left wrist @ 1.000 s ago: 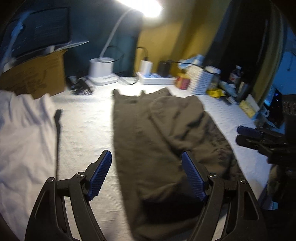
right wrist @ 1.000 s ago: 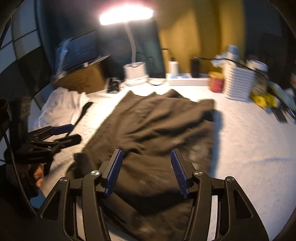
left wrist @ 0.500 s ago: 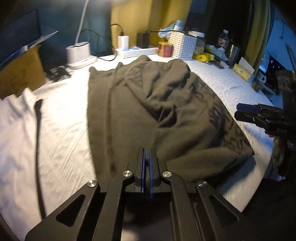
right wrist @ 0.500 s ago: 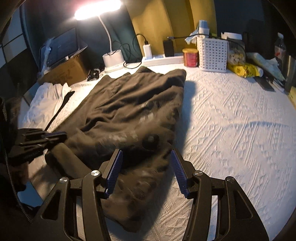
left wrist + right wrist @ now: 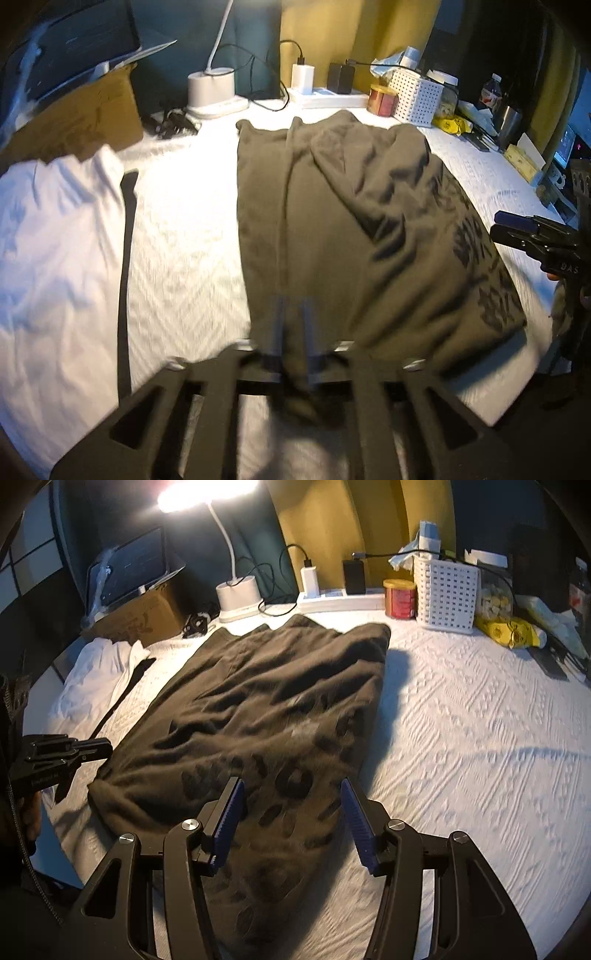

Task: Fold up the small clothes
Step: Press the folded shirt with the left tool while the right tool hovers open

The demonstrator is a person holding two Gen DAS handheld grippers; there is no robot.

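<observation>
Lying flat on white bedspread (image 5: 461, 709): olive garment (image 5: 266, 709), near hem under both grippers. Left gripper (image 5: 295, 325) jaws opening, hem fold between, blurred. Right gripper (image 5: 291, 812) spread wide, nothing held.

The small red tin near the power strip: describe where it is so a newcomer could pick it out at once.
Start at the white textured bedspread and follow the dark olive garment to its far edge. Beyond it, along the yellow wall, a white power strip lies beside a white perforated basket. The red tin stands between them, the only red, round, gold-lidded thing there.
</observation>
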